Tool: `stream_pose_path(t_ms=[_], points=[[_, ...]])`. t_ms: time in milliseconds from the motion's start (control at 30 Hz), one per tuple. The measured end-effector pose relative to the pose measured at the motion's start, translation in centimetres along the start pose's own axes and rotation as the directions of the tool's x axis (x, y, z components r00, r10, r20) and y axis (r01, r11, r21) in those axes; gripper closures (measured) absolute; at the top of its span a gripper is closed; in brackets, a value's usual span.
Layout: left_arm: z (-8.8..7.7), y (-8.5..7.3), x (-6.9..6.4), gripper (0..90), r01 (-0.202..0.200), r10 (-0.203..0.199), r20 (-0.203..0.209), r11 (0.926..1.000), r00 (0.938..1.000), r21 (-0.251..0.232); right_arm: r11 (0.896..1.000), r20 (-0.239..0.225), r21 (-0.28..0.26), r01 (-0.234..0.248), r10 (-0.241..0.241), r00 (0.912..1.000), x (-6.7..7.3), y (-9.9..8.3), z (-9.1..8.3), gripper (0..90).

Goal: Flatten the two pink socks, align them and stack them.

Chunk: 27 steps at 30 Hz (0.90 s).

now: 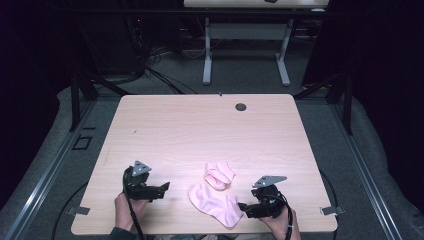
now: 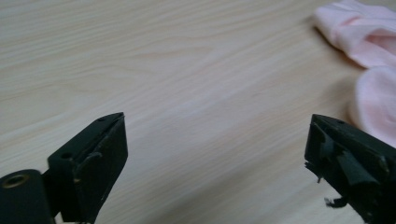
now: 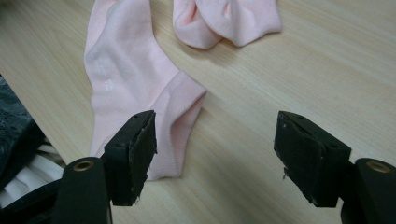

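Desk point(image 1: 200, 130) surface of pale wood grain carries two pink socks near its near edge, with one gripper at each side of them. Left gripper point(image 1: 165, 188) sits at the near left, held in the person's left hand point(image 1: 127, 207), jaws pointing right toward the socks; in the left gripper view its jaws stand wide apart over bare wood, with nothing between them, and the pink fabric lies off to the right of the right-hand jaw. Flat sock point(image 1: 215, 202) lies spread out between the two grippers, close to the near edge of the desk; in the right gripper view one end of it point(image 3: 135, 88) reaches down to the left-hand jaw of that gripper. Bunched sock point(image 1: 219, 175) lies just beyond the flat sock, on its far side, the two touching or nearly so. Right gripper point(image 1: 242, 207) sits at the near right, held in the person's right hand point(image 1: 280, 225), jaws pointing left at the end of the flat sock. Its jaws stand apart at a moderate width; whether the left-hand pad touches the fabric cannot be told, but the pads do not clamp it.
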<state>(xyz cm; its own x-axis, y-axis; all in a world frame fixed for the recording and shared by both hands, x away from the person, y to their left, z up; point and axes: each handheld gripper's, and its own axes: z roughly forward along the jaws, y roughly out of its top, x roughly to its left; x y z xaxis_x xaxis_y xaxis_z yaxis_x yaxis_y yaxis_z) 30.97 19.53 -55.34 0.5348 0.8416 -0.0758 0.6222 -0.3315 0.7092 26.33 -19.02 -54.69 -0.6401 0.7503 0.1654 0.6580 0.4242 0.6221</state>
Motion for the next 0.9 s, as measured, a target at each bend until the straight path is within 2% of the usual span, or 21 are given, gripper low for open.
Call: stream_pose_path(t_ms=[33, 67, 100, 133, 167, 200, 233, 267, 300, 333, 367, 433, 467, 500, 567, 667, 700, 767, 867, 900], points=[[0.3, 0.2, -0.5, 10.0, -0.009, 0.009, 0.029, 0.9999, 0.9995, 0.011, 1.0, -0.004, 0.002, -0.006, 0.006, 1.0, 0.1, -0.1, 0.2, 31.0], [0.3, 0.2, -0.5, 11.9, -0.009, 0.009, 0.029, 0.9999, 0.9995, 0.011, 1.0, -0.004, 0.002, -0.006, 0.006, 1.0, 0.1, -0.1, 0.2, 31.0], [0.7, 0.5, -1.1, 11.9, -0.023, 0.022, 0.05, 0.9996, 0.9985, 0.019, 1.0, -0.002, 0.006, -0.007, 0.007, 1.0, 0.2, -0.2, 0.3, 32.9], [1.1, 0.8, -1.7, 14.1, -0.046, 0.042, 0.09, 0.9983, 0.995, 0.037, 1.0, -0.015, 0.015, -0.014, 0.014, 0.9998, 0.3, -0.3, 0.5, 34.7], [1.9, 1.2, -2.7, 15.6, -0.068, 0.061, 0.119, 0.9958, 0.991, 0.06, 1.0, -0.03, 0.016, -0.026, 0.026, 0.9992, 0.5, -0.4, 0.9, 41.0], [2.2, 1.4, -3.2, 17.2, -0.079, 0.068, 0.139, 0.9941, 0.9879, 0.075, 1.0, -0.035, 0.016, -0.026, 0.026, 0.999, 0.6, -0.5, 1.1, 43.2], [2.2, 1.4, -3.2, 19.6, -0.079, 0.068, 0.139, 0.9941, 0.9879, 0.075, 1.0, -0.035, 0.016, -0.026, 0.026, 0.999, 0.6, -0.5, 1.1, 43.2], [2.9, 1.9, -4.1, 23.7, -0.091, 0.073, 0.177, 0.9914, 0.9815, 0.094, 0.999, -0.038, 0.023, -0.023, 0.024, 0.999, 1.0, -0.7, 1.5, 48.6], [3.2, 2.1, -4.4, 27.7, -0.102, 0.08, 0.195, 0.989, 0.9775, 0.107, 1.0, -0.035, 0.017, -0.023, 0.024, 0.9991, 1.2, -0.7, 1.6, 50.5], [3.2, 2.1, -4.4, 33.3, -0.102, 0.08, 0.195, 0.989, 0.9775, 0.107, 1.0, -0.035, 0.017, -0.023, 0.024, 0.9991, 1.2, -0.7, 1.6, 50.5], [3.7, 2.5, -4.9, 36.2, -0.109, 0.08, 0.206, 0.9855, 0.9753, 0.13, 1.0, -0.046, 0.017, -0.023, 0.024, 0.9986, 1.5, -0.7, 1.7, 56.9], [4.1, 2.8, -5.1, 43.3, -0.102, 0.069, 0.237, 0.9861, 0.9691, 0.131, 0.999, -0.05, 0.012, -0.031, 0.032, 0.9982, 1.6, -0.8, 1.9, 60.0], [4.1, 2.8, -5.1, 44.6, -0.102, 0.069, 0.237, 0.9861, 0.9691, 0.131, 1.0, -0.052, 0.013, -0.025, 0.026, 0.9983, 1.5, -0.8, 1.9, 62.8], [4.5, 2.9, -5.1, 48.4, -0.093, 0.056, 0.253, 0.9858, 0.9657, 0.139, 0.999, -0.053, 0.024, -0.028, 0.03, 0.9982, 1.4, -0.8, 2.0, 64.6], [4.8, 2.9, -5.2, 58.6, -0.088, 0.045, 0.265, 0.984, 0.9633, 0.154, 1.0, -0.056, 0.021, -0.021, 0.023, 0.9982, 1.4, -0.8, 2.1, 69.5], [5.0, 2.9, -5.4, 73.3, -0.092, 0.045, 0.27, 0.9819, 0.9619, 0.165, 0.999, -0.061, 0.028, -0.019, 0.02, 0.9979, 1.5, -0.9, 2.4, 80.0], [5.1, 2.8, -5.5, 78.6, -0.105, 0.055, 0.276, 0.9799, 0.9595, 0.17, 1.0, -0.056, 0.027, -0.011, 0.013, 0.9984, 1.5, -0.9, 2.6, 83.1], [5.2, 2.5, -5.9, 87.0, -0.108, 0.059, 0.269, 0.9794, 0.9613, 0.171, 1.0, -0.064, 0.026, -0.012, 0.013, 0.9978, 1.6, -0.9, 2.7, 85.4], [5.0, 2.2, -5.9, 88.8, -0.096, 0.049, 0.262, 0.9811, 0.9638, 0.168, 1.0, -0.073, 0.02, -0.011, 0.012, 0.9973, 1.4, -0.9, 2.7, 86.6], [4.6, 2.0, -6.0, 88.9, -0.087, 0.047, 0.243, 0.984, 0.9689, 0.156, 1.0, -0.059, 0.024, -0.015, 0.016, 0.9981, 1.2, -0.7, 2.4, 87.5]])
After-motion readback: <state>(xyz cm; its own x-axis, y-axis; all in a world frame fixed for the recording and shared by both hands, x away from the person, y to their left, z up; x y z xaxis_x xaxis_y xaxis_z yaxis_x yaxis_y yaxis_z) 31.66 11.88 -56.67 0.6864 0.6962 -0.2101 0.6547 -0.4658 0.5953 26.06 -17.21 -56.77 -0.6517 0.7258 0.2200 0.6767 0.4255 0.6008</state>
